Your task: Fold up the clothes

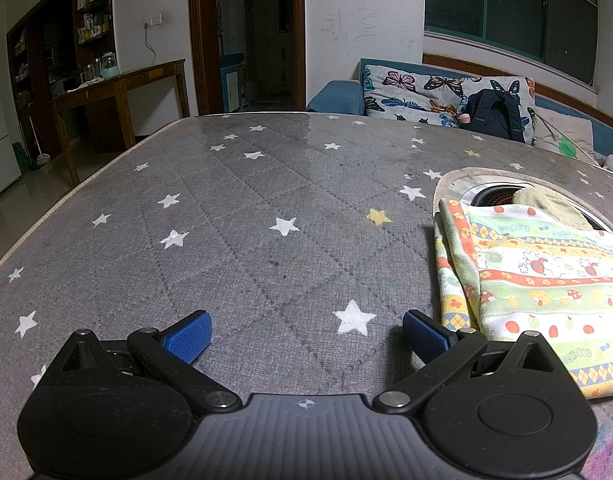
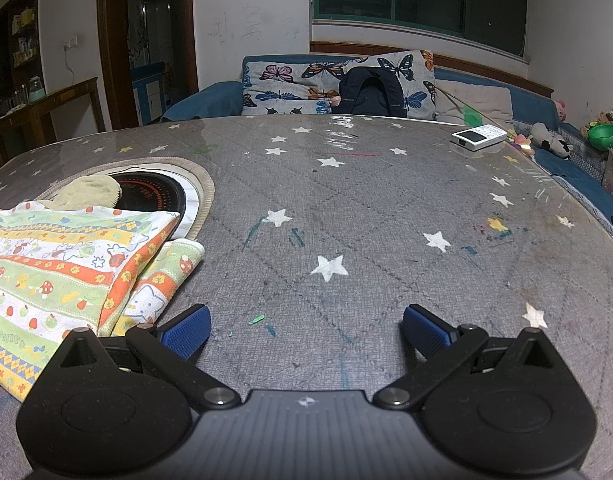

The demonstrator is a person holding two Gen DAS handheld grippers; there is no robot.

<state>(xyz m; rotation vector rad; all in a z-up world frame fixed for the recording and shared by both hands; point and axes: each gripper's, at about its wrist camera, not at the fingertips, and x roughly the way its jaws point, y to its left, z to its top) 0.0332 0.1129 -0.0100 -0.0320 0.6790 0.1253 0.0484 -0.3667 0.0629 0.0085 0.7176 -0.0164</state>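
A folded striped cloth with a fruit and mushroom print lies on the grey star-patterned table cover, at the right in the left wrist view (image 1: 546, 280) and at the left in the right wrist view (image 2: 62, 268). A pale yellow-green garment (image 2: 88, 192) lies just behind it, also seen in the left wrist view (image 1: 546, 204). My left gripper (image 1: 306, 336) is open and empty, low over the cover, left of the cloth. My right gripper (image 2: 306, 330) is open and empty, right of the cloth.
A round cutout with a dark burner (image 2: 154, 196) sits in the table behind the cloth. A white device (image 2: 480, 136) lies at the table's far right. A sofa with butterfly cushions and a dark backpack (image 2: 372, 94) stands behind. A wooden desk (image 1: 118, 92) stands far left.
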